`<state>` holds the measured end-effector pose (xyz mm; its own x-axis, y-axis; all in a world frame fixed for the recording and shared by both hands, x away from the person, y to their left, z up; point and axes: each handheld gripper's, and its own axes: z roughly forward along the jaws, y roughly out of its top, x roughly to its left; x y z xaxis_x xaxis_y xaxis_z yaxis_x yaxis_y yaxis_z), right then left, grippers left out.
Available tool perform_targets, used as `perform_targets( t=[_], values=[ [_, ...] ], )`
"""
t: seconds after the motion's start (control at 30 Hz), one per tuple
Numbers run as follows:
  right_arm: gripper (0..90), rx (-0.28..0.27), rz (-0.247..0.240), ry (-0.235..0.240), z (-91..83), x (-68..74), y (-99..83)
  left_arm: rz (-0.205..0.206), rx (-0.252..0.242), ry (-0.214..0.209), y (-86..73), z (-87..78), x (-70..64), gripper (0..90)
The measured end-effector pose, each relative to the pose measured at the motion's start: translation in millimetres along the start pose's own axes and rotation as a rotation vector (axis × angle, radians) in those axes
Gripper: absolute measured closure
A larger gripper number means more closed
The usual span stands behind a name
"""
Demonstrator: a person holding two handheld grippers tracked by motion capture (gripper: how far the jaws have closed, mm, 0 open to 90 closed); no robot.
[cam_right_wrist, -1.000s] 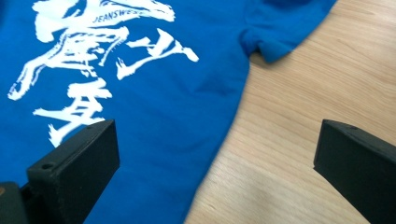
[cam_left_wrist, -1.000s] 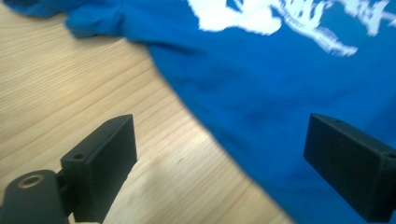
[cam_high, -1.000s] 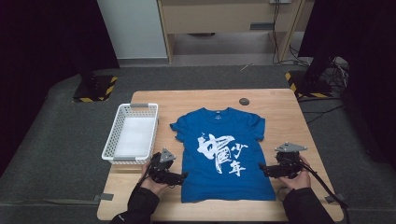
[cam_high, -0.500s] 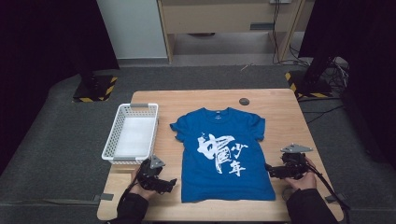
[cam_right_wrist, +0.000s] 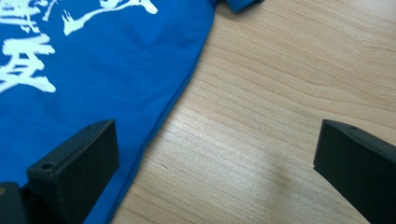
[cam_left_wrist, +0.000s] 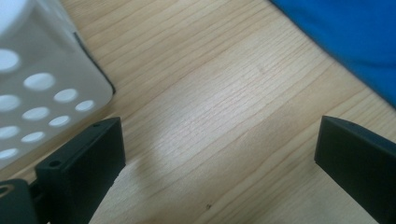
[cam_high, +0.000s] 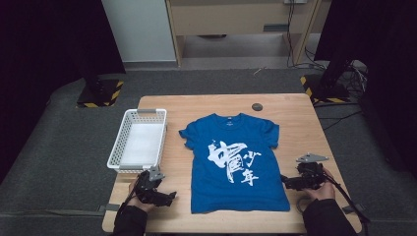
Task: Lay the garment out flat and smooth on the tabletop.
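- My left gripper [cam_high: 169, 198] sat low over the near-left part of the tabletop [cam_high: 295, 118], my left hand [cam_high: 139, 192] wrapped around its body from the near edge, my sleeve entering at the bottom of the high view.
- Jaws of the left gripper [cam_left_wrist: 219, 154] stood wide apart with bare wood between them; nothing held.
- The gripper pointed toward the blue T-shirt [cam_high: 235, 161], just short of the shirt's left side near the hem; not touching it.
- In the left gripper view, a corner of the white basket [cam_left_wrist: 42, 88] lay just beside one jaw, and the shirt's blue edge [cam_left_wrist: 345, 42] showed in the upper corner, apart from the other jaw.
- My right gripper [cam_high: 283, 181] was held at the near-right, right hand [cam_high: 319, 189] behind it, pointing inward at the shirt's right side seam.
- Jaws of the right gripper [cam_right_wrist: 217, 151] were also wide; one jaw sat over the blue cloth [cam_right_wrist: 93, 84] at the seam, the other over bare wood. Could not tell whether that jaw touched the cloth.
- T-shirt lay flat, front up, white print showing, collar away from me, in the middle of the tabletop.
- White basket [cam_high: 139, 140] stood to the left of the shirt, near but apart.
- A small dark round object [cam_high: 256, 106] lay beyond the collar, toward the far edge.
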<state>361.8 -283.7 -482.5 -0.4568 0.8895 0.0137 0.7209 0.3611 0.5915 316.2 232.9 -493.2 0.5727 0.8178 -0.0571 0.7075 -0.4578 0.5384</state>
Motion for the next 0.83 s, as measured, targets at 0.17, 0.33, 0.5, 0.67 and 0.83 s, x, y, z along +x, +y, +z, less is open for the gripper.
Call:
perform_targets(
  t=[0.17,0.33,0.5,0.67,0.83],
  values=[
    [0.5,-0.002,-0.01,0.004,0.5,-1.7,-4.0,-0.03,0.011,0.004,-10.0,-3.5,6.5,1.1],
    [0.5,-0.019,0.002,0.019,-3.8,-8.0,-11.3,-0.06,0.003,0.009,-17.8,-6.7,13.7,1.0],
    [0.5,-0.034,0.011,0.043,-7.3,-15.4,-18.1,-0.06,-0.007,0.02,-22.8,-9.0,18.3,1.0],
    [0.5,-0.036,-0.011,0.049,-6.9,-19.3,-22.0,-0.052,-0.016,0.028,-25.5,-9.9,21.2,0.9],
    [0.5,-0.018,-0.015,0.044,-4.3,-22.9,-24.8,-0.048,0.004,0.03,-27.4,-6.4,22.0,0.3]
  ],
)
